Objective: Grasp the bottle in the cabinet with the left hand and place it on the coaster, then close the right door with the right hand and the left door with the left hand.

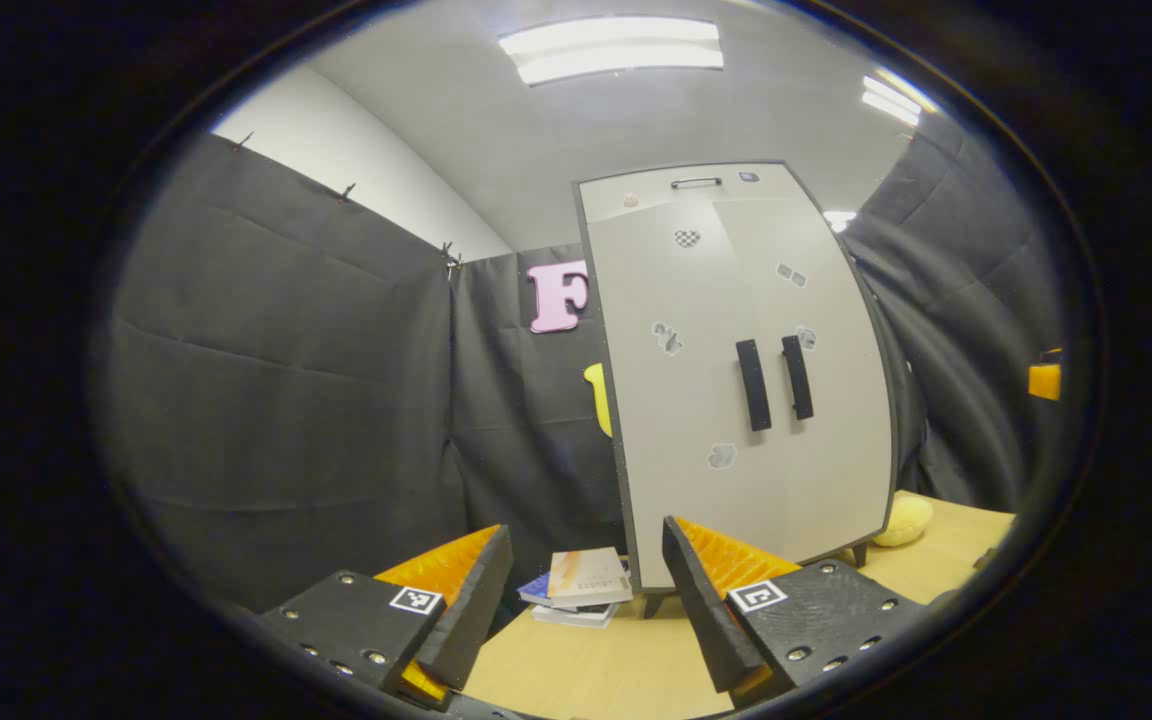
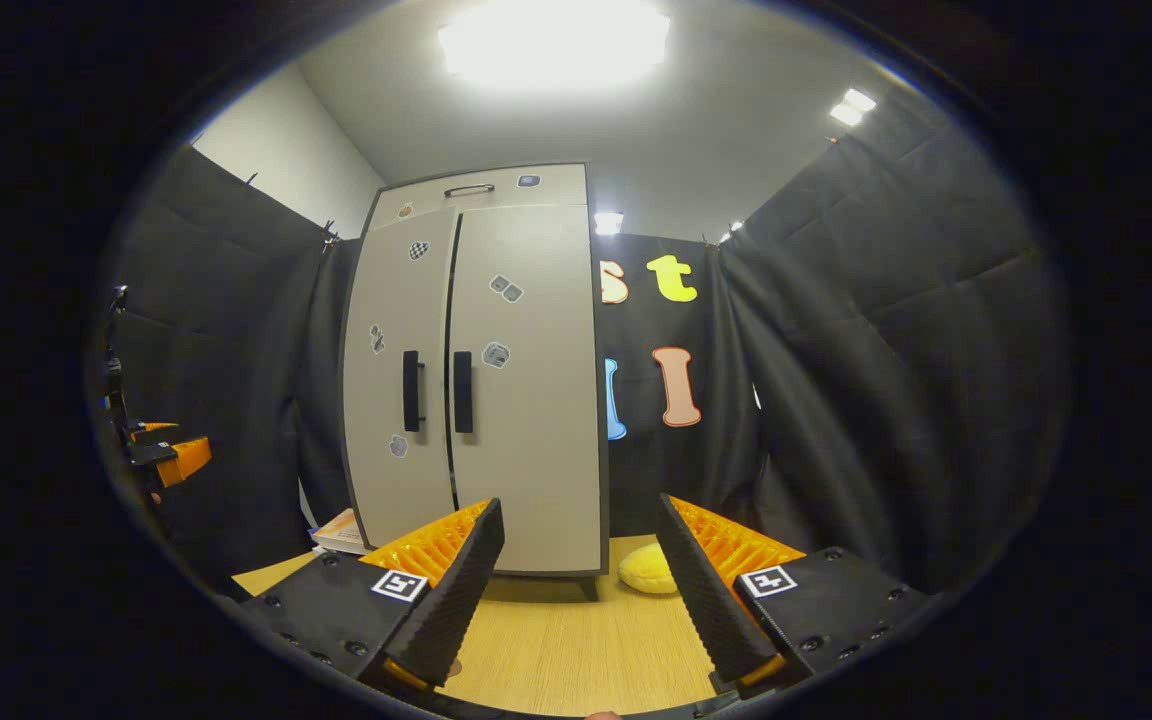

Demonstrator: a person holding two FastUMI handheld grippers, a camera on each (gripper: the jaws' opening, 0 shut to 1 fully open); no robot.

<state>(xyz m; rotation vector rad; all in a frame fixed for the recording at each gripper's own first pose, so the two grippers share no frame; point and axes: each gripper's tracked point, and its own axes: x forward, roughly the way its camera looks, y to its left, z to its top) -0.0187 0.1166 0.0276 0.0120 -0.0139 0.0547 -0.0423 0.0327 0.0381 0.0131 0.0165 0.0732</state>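
Both doors of the grey cabinet [image 2: 476,380] stand closed on the wooden table [image 2: 576,640], so the bottle cannot be seen. Left gripper [image 1: 586,590] and right gripper [image 2: 581,585] hover with fingers spread, holding nothing. Stacked books [image 1: 581,588] lie beside the cabinet.

The grey cabinet [image 1: 746,380] stands upright on the desk [image 1: 596,670], ahead of the left claw [image 1: 586,590] and a little to its right. Its left door [image 1: 671,400] and right door [image 1: 831,380] are both closed, their black handles [image 1: 753,385] side by side at the middle seam. From the right claw [image 2: 581,575] it stands ahead and slightly left.
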